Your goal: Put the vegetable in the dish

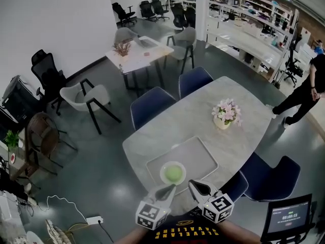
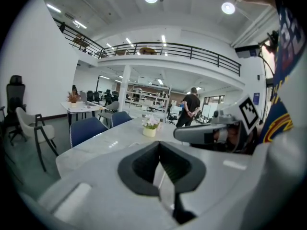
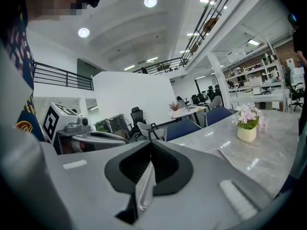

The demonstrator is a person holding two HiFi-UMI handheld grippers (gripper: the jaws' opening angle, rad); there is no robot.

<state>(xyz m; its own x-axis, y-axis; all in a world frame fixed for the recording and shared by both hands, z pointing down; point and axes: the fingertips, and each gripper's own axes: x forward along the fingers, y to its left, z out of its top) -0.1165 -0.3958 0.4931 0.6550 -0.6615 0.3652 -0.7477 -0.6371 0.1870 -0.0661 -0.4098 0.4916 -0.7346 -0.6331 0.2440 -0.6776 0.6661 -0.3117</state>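
Note:
A green vegetable point(image 1: 173, 174) lies in a white round dish point(image 1: 165, 169) that stands on the near edge of a grey tray point(image 1: 199, 151) on the marble table point(image 1: 162, 131). My left gripper point(image 1: 165, 191) hovers just in front of the dish, jaws pressed together and empty. My right gripper point(image 1: 198, 187) hangs beside it to the right, also shut with nothing held. In the left gripper view its jaws point(image 2: 161, 169) meet in a line, and the right gripper point(image 2: 211, 133) shows alongside. The right gripper view shows the same closed jaws point(image 3: 146, 176); dish and vegetable are hidden in both gripper views.
A pot of pink flowers point(image 1: 226, 115) stands further back on the table. Blue chairs point(image 1: 151, 104) line the far side and another point(image 1: 269, 179) the right. A person point(image 1: 304, 93) walks at the right. A screen with a timer point(image 1: 289, 218) sits lower right.

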